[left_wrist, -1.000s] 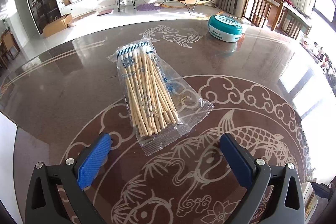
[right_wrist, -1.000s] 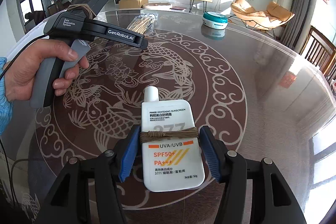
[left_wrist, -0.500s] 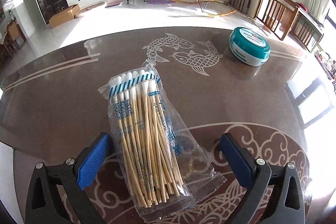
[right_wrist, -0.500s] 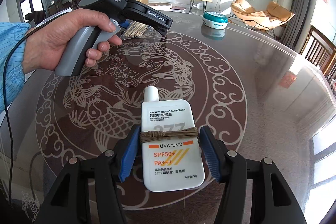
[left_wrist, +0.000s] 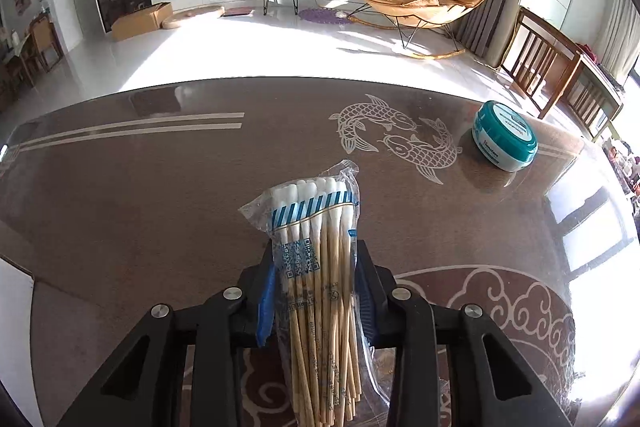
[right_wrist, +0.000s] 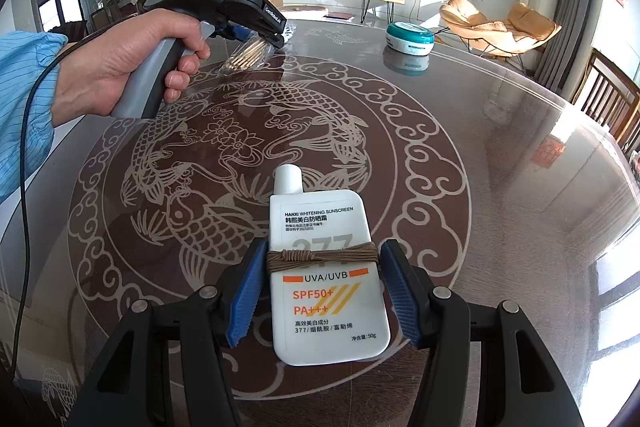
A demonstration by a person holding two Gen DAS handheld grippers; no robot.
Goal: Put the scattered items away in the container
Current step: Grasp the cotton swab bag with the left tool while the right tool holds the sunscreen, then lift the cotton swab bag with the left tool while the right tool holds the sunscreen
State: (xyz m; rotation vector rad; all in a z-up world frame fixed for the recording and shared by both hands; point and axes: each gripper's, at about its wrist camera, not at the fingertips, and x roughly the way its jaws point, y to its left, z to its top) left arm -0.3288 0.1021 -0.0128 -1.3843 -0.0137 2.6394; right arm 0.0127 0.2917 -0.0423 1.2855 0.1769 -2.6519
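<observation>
From the left wrist view, the left claw is seen closing, its blue pads drawn in against both sides of a clear plastic bag of wooden-stemmed cotton swabs, which lies between them with its white tips pointing away toward the far edge of the counter. The glossy brown stone counter with pale fish and cloud inlay carries a round teal-and-white lidded cream tub near its far right edge, well apart from the bag. From the right wrist view, the right claw is seen about half open, with a flat white sunscreen bottle with orange print and a brown cord wound round its middle lying between its blue pads; the pads sit against the cord at either side, though whether the bottle is lifted off the counter cannot be told. The bottle's cap points toward the middle of the counter. Toward the far left edge, a person's hand in a light blue sleeve is seen holding the other grey and black handle, with the swab bag under its tip. The tub stands near the far edge.
</observation>
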